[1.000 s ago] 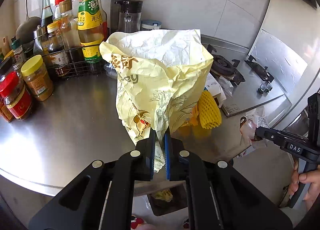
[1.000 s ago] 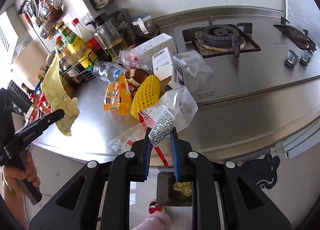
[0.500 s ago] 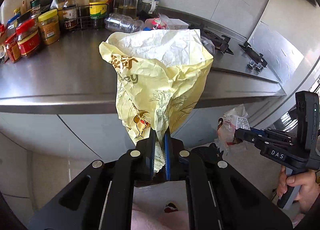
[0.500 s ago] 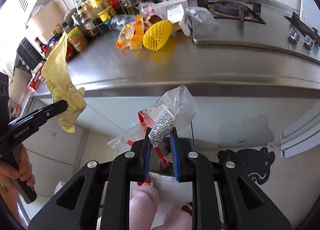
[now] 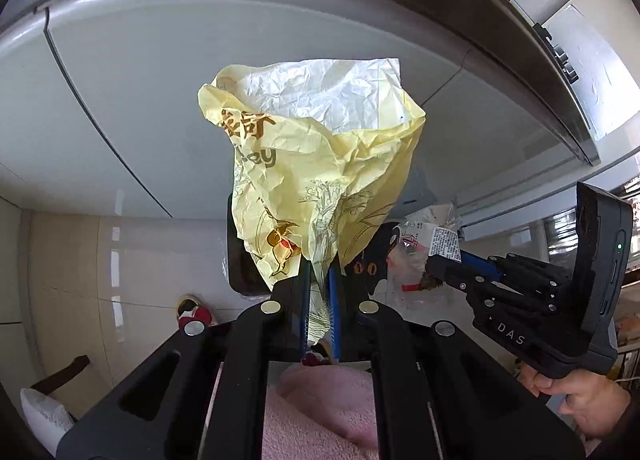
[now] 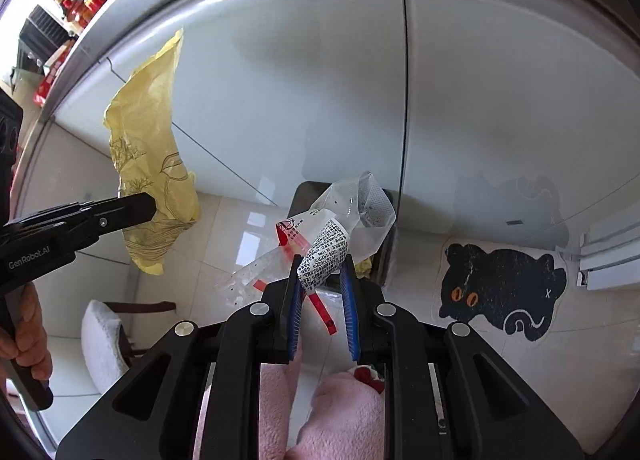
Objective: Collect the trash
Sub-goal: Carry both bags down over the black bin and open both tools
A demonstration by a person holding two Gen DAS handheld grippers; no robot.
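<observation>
both hand-held grippers have dropped below the counter, left (image 5: 319,292) pinching the yellow wrapper (image 5: 320,164), right (image 6: 322,284) pinching the clear bag (image 6: 352,216).

You have bright daylight in both views, strongest at the far left of the right wrist picture, where the background burns out. The glossy cabinet fronts (image 6: 320,80) carry broad soft glare, and the floor tiles (image 6: 256,228) show small hard reflections. Your yellow paper bag (image 5: 320,164) glows partly translucent. Fisheye bending curves the surface edge (image 5: 500,20) into an arc, and dark vignetting fills the corners. Focus is sharp, with no motion blur
</observation>
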